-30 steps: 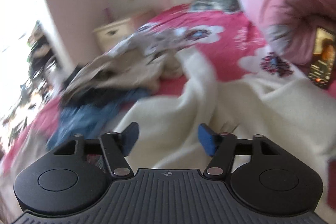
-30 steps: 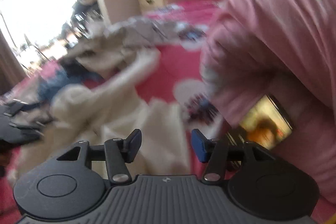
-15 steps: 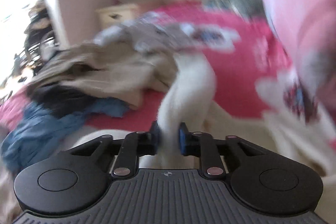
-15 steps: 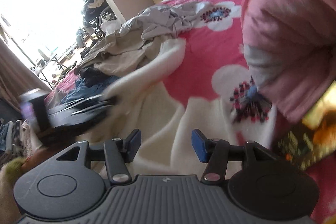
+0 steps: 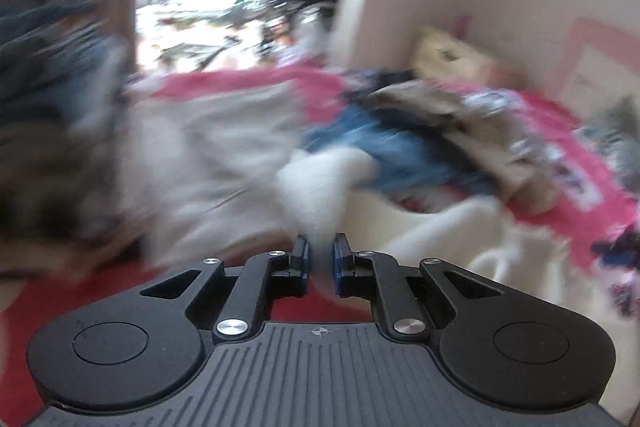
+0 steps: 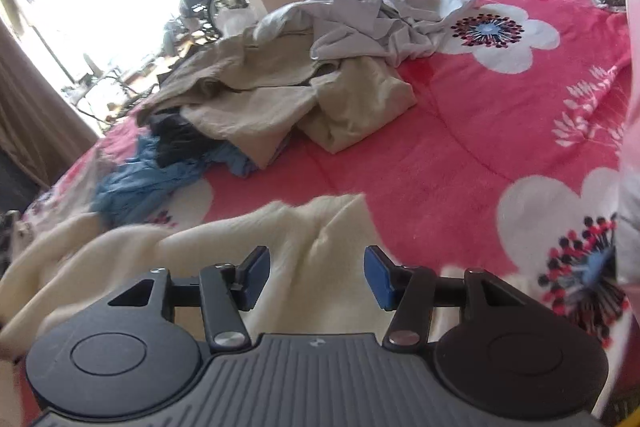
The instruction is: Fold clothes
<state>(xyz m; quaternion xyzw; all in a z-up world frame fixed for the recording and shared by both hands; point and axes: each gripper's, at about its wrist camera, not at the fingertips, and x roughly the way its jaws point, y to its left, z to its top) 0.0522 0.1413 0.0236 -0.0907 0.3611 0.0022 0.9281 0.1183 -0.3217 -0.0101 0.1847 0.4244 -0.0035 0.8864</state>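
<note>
Through my left wrist camera, badly blurred, my left gripper (image 5: 321, 259) pinches a bunch of the cream garment (image 5: 320, 183), its jaws closing on the fabric, which rises straight ahead of the fingertips; blue cloth (image 5: 384, 151) and a beige pile (image 5: 448, 115) lie beyond and to the right on the pink bedspread (image 5: 592, 163). Through my right wrist camera, my right gripper (image 6: 316, 275) is spread and holds nothing, the cream garment (image 6: 304, 235) lying just under and ahead of its fingers, with beige clothes (image 6: 280, 95), grey clothes (image 6: 360, 23) and blue clothes (image 6: 148, 183) heaped farther ahead to the left on the flowered bedspread (image 6: 480, 131).
</note>
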